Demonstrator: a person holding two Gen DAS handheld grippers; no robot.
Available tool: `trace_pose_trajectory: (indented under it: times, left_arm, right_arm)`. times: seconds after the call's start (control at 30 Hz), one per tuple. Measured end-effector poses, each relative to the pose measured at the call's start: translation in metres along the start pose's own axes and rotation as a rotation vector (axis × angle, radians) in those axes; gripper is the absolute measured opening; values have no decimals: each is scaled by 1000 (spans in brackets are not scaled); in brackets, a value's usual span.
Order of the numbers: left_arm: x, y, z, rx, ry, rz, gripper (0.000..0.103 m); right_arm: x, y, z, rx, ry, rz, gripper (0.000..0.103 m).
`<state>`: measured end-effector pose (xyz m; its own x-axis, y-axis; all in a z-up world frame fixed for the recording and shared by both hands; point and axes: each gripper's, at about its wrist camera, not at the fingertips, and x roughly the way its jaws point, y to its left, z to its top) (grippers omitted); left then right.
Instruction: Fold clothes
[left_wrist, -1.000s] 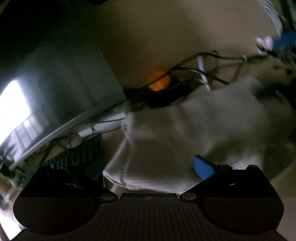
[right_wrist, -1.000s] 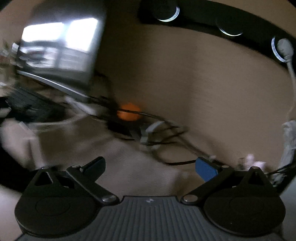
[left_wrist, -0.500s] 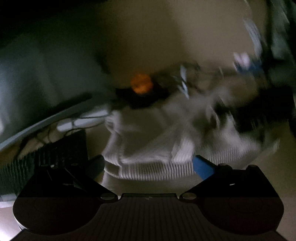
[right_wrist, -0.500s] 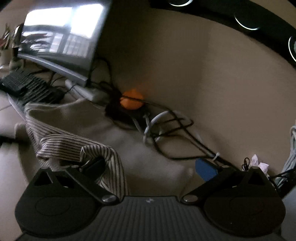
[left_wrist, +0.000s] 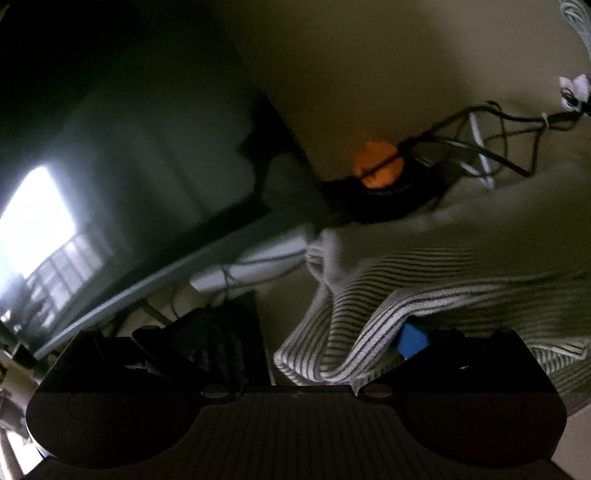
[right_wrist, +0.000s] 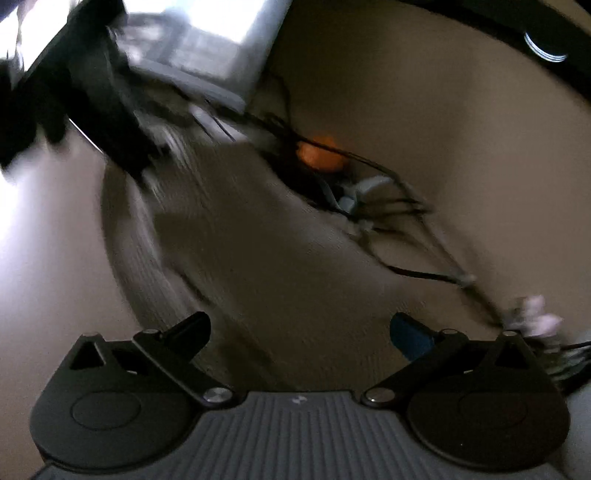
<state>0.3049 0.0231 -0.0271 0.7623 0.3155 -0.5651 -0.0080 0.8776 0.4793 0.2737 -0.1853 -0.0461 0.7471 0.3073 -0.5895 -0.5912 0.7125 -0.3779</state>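
A white knit garment with thin dark stripes (left_wrist: 424, 280) lies bunched on the beige desk in the left wrist view. One fold of it hangs over the blue pad (left_wrist: 415, 341). My left gripper (left_wrist: 284, 338) is open, its fingers wide apart, with the garment's edge between them. In the blurred right wrist view the same garment (right_wrist: 258, 266) spreads flat below my right gripper (right_wrist: 299, 328), which is open and holds nothing. A dark shape (right_wrist: 107, 103) sits at the garment's far left end; I cannot tell what it is.
A monitor (left_wrist: 122, 177) stands at the left with a dark keyboard (left_wrist: 225, 332) below it. An orange object (left_wrist: 376, 166) on a black base and tangled cables (left_wrist: 491, 144) lie behind the garment by the wall. Bare desk (right_wrist: 48, 258) shows at the left.
The garment has bunched up close to my left gripper, with a fold now over its blue pad. The striped fold beside my right gripper's left finger is gone; that view is swinging.
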Motion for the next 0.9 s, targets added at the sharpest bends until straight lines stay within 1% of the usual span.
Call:
trace_pose_trajectory:
  times: [0.03, 0.07, 0.13, 0.17, 0.2, 0.27, 0.33, 0.4, 0.47, 0.53, 0.63, 0.67, 0.8, 0.83, 0.9]
  left_arm:
    - [-1, 3, 2, -8, -7, 0, 103]
    - [-3, 6, 2, -19, -13, -13, 103]
    - [-10, 8, -1, -29, -33, -70, 103]
    - [-12, 7, -4, -15, -37, -91, 103]
    - [-14, 5, -7, -1, -42, -113, 103]
    - [-18, 2, -14, 27, -51, -154, 103]
    - [-12, -3, -19, 60, -38, -128, 103]
    - [-3, 1, -19, 40, -23, -107, 103]
    - [1, 13, -16, -16, -11, -136, 103]
    - [5, 15, -16, -5, 1, -145, 103]
    - [10, 18, -17, 13, 19, -157, 103]
    - [11, 19, -18, 19, 24, -162, 103]
    - [18, 23, -19, 43, 48, -178, 103]
    - [20, 24, -19, 46, 53, -180, 103]
    - [19, 26, -12, 0, 43, -124, 103]
  right_arm:
    - [1, -6, 1, 31, -11, -62, 103]
    - [0, -16, 5, 97, -29, -113, 103]
    - [-1, -33, 12, 187, -63, -175, 103]
    - [-1, -40, 16, 225, -79, -199, 103]
    - [0, -45, 19, 241, -90, -217, 103]
    - [6, -47, 24, 228, -102, -240, 103]
    - [11, -48, 28, 220, -110, -255, 103]
    - [16, -48, 30, 223, -109, -246, 103]
    - [20, -48, 32, 231, -107, -237, 103]
    - [21, -55, 32, 261, -99, -211, 103]
    - [22, -74, 29, 356, -81, -121, 103]
    - [22, -77, 28, 378, -74, -103, 103]
    - [20, -74, 23, 393, -59, -91, 103]
    - [17, -71, 23, 384, -62, -68, 103]
    - [5, -63, 25, 349, -80, 18, 103]
